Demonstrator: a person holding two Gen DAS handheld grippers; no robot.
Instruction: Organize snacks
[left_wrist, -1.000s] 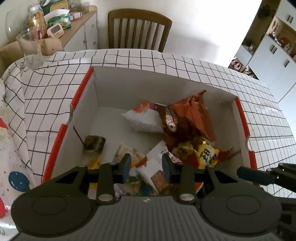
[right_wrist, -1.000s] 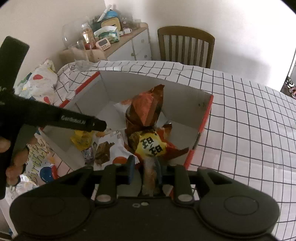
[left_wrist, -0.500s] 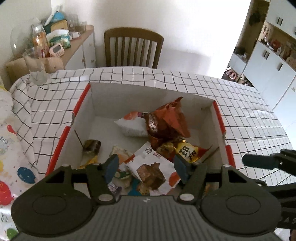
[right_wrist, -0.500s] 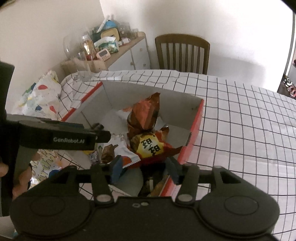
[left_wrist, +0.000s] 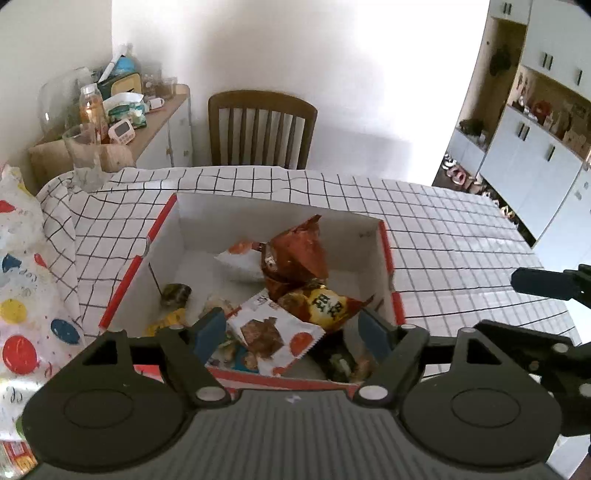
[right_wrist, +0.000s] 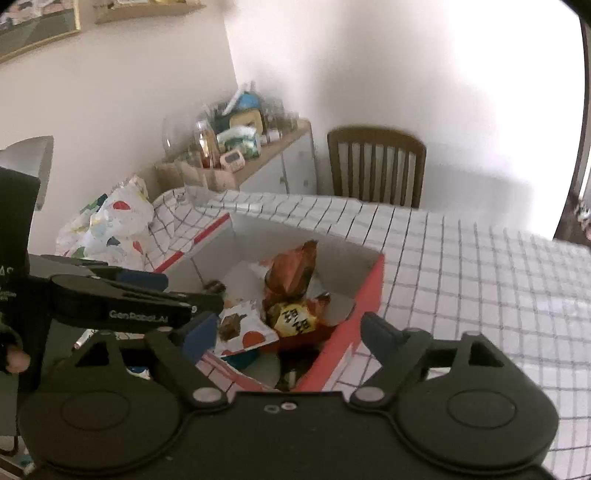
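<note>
Snacks sit heaped in the box (left_wrist: 386, 243) on the table (left_wrist: 443, 221), and we read the job as nearly done — no packet that we can see lies loose on the checked cloth. The box stands toward the table's near left corner, its long sides running away from us toward the chair (left_wrist: 262, 129). Inside, the pile crowds the near right part of the box; the far left part of its floor is bare.

The brown bag (left_wrist: 295, 254) stands tallest, mid-box, leaning on the far side of the heap. Below it, toward the near wall, lies the yellow pack (left_wrist: 325, 302), and nearer still the white pack (left_wrist: 273, 332), flat, its long axis slanting from far left to near right. A small dark wrapped piece (left_wrist: 176, 293) lies alone by the left wall.

What the next move turns on — the white pack lies straight ahead of the left gripper (left_wrist: 291, 332), low and between its fingers as we look along them, so that side is nearer to it. The right gripper (right_wrist: 288, 332) hangs over the box's near right corner, closer to the yellow pack.

Both sets of jaws are spread wide and hold nothing. If anything needs tidying, we judge the left gripper would drop onto the white pack across its short width.
</note>
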